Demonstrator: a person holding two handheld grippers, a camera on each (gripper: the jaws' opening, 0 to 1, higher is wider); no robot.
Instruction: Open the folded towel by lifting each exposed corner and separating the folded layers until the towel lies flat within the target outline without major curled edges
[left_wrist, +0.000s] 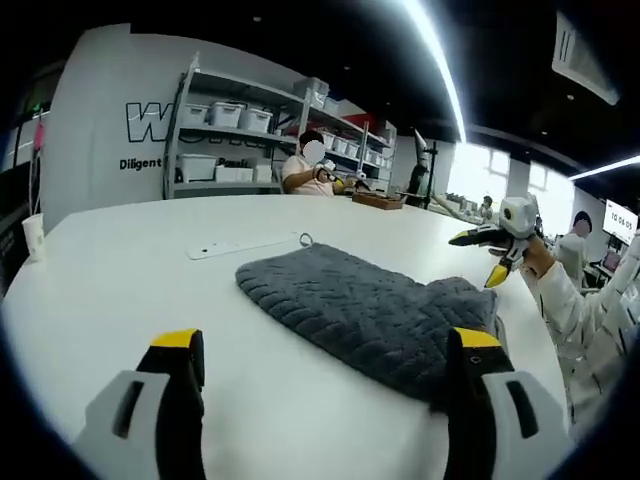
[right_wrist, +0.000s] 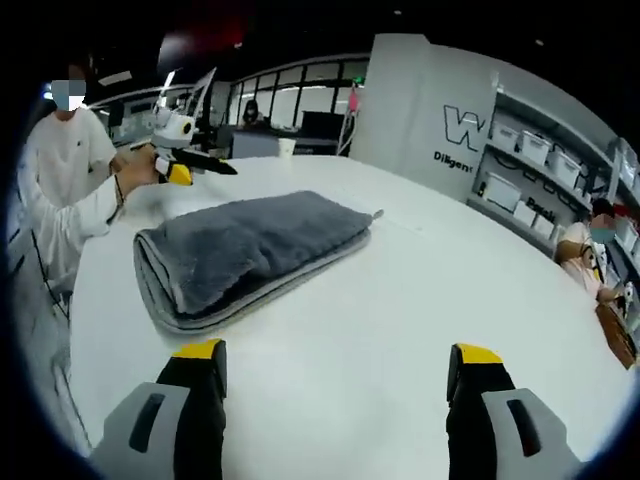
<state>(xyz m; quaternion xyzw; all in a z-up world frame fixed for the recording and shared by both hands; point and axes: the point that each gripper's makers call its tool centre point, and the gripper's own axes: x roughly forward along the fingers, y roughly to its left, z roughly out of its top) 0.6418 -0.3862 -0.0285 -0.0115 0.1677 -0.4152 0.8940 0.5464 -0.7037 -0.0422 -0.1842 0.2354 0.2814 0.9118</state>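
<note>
Left gripper view: the left gripper (left_wrist: 325, 375) rises from the 6 o'clock edge with its two yellow-tipped jaws spread wide apart, nothing held between them. Beyond the jaws lies the folded grey towel (left_wrist: 365, 310) on the white round table (left_wrist: 130, 290); the towel runs from the view's centre toward 4 o'clock, and its near end lies partly behind the right-hand jaw tip. A small hanging loop projects from the towel's far corner at about 12 o'clock of the towel. At 3 o'clock the right gripper (left_wrist: 487, 258) comes into view, held in a person's hand above the table edge, well apart from the towel; its yellow-and-black tips stand apart. Metal shelving (left_wrist: 250, 135) with storage boxes stands at 11 o'clock behind the table, and a paper cup (left_wrist: 34, 236) stands at 9 o'clock on the table rim. Right gripper view: the right gripper (right_wrist: 335, 375) has its jaws wide open and empty over bare table surface. The towel (right_wrist: 245, 250) lies at 11 o'clock of the jaws, still folded, with stacked layer edges visible along its near side. The left gripper (right_wrist: 195, 168) appears at 10 o'clock beyond the towel, in the hand of a person in a white sleeve (right_wrist: 80, 215); how far its jaws are open cannot be told from this view.
</note>
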